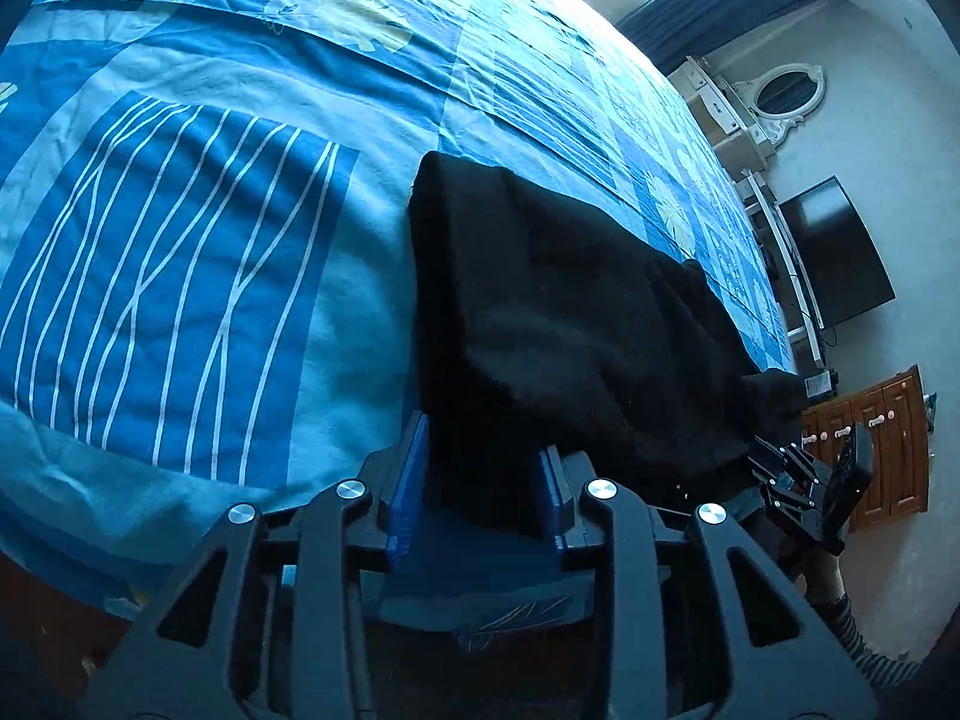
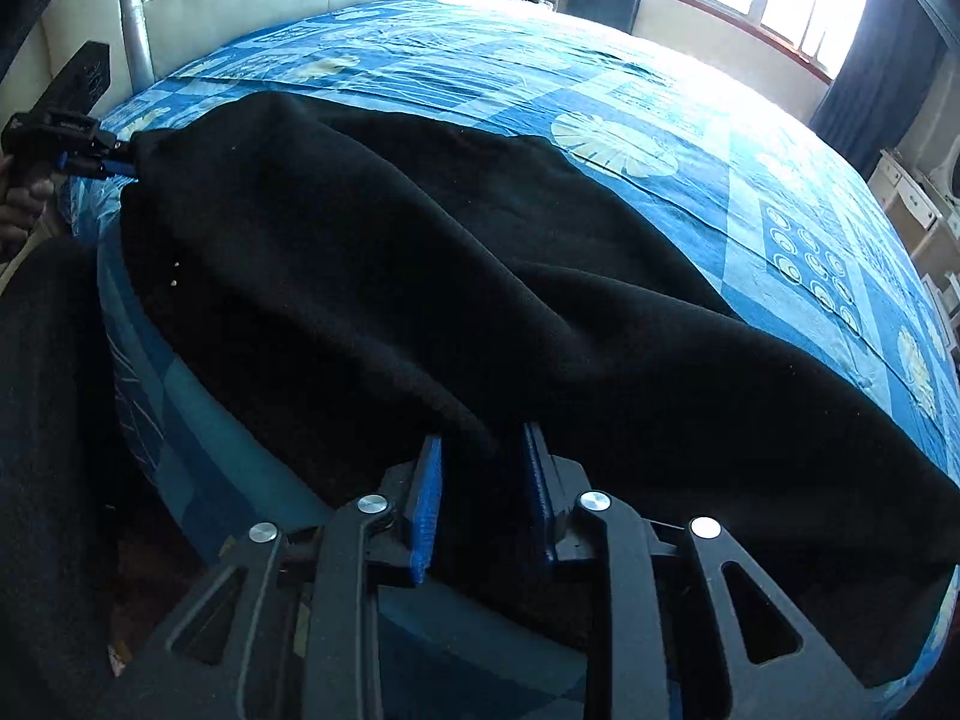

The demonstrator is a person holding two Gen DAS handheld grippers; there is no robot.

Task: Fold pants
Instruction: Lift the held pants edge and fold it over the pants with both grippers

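I had both ends pinched: my left gripper [image 1: 486, 480] clamped one end of the black pants [image 2: 420, 276], my right gripper [image 2: 480, 492] the other, cloth sagging across the bed [image 2: 690, 120]. Thick, floppy fleece, I reckoned; edge grips suited it best.

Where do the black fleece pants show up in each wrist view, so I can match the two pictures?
Left wrist view: the black fleece pants fill the centre, running from the left gripper toward the right gripper at the right edge.
Right wrist view: the pants stretch across the middle, from the right gripper to the left gripper at upper left.
Shared landmark: the blue patterned bedsheet.
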